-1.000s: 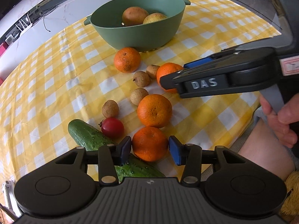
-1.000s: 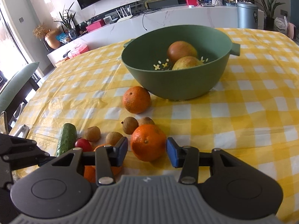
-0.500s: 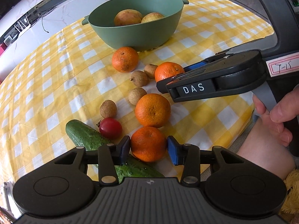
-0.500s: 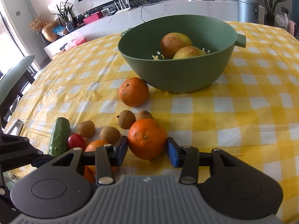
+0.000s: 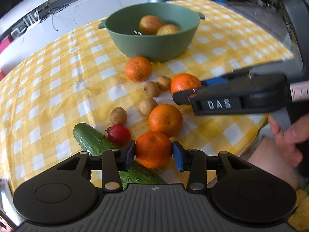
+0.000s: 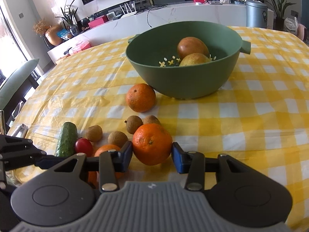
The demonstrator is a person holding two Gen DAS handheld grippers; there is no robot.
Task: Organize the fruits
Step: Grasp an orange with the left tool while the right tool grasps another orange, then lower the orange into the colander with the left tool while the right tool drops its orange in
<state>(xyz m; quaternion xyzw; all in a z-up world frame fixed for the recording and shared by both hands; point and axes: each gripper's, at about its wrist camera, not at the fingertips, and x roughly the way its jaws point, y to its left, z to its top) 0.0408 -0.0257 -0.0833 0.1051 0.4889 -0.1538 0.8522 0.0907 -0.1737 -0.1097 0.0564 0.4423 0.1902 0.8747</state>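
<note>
While both claws sit low over the yellow-checked surface (image 6: 251, 116), each has an orange between its blue pads. In the left wrist view, taken left to right, a cucumber (image 5: 90, 139) lies at 8 o'clock of the fruit cluster, running under the left claw (image 5: 153, 152); a red cherry tomato (image 5: 119, 134) rests just beside the cucumber, with a small brown fruit (image 5: 118, 115) near it at 12 o'clock. The left claw is closed most of the way onto the nearest orange (image 5: 153, 149), both pads touching its flanks; whether that orange is lifted or resting on the surface cannot be told. A second orange (image 5: 165, 120) sits just beyond it at 1 o'clock. Three more brown fruits (image 5: 151, 89) are grouped at mid cluster, and a further orange (image 5: 138, 68) lies beside the foot of the green bowl (image 5: 154, 46), which stands at 12 o'clock and holds two large yellow-brown fruits (image 5: 150, 24). At 3 o'clock the right claw (image 6: 152, 152) enters side-on, gripped by the person's right hand (image 5: 287, 135). In the right wrist view, this claw is likewise narrowed onto its own orange (image 6: 152, 144), the pads pressing each side; contact with the surface below is not determinable. The left claw's dark body shows at 9 o'clock of that view. The bowl stands at 12 o'clock, well apart from both held oranges.
</note>
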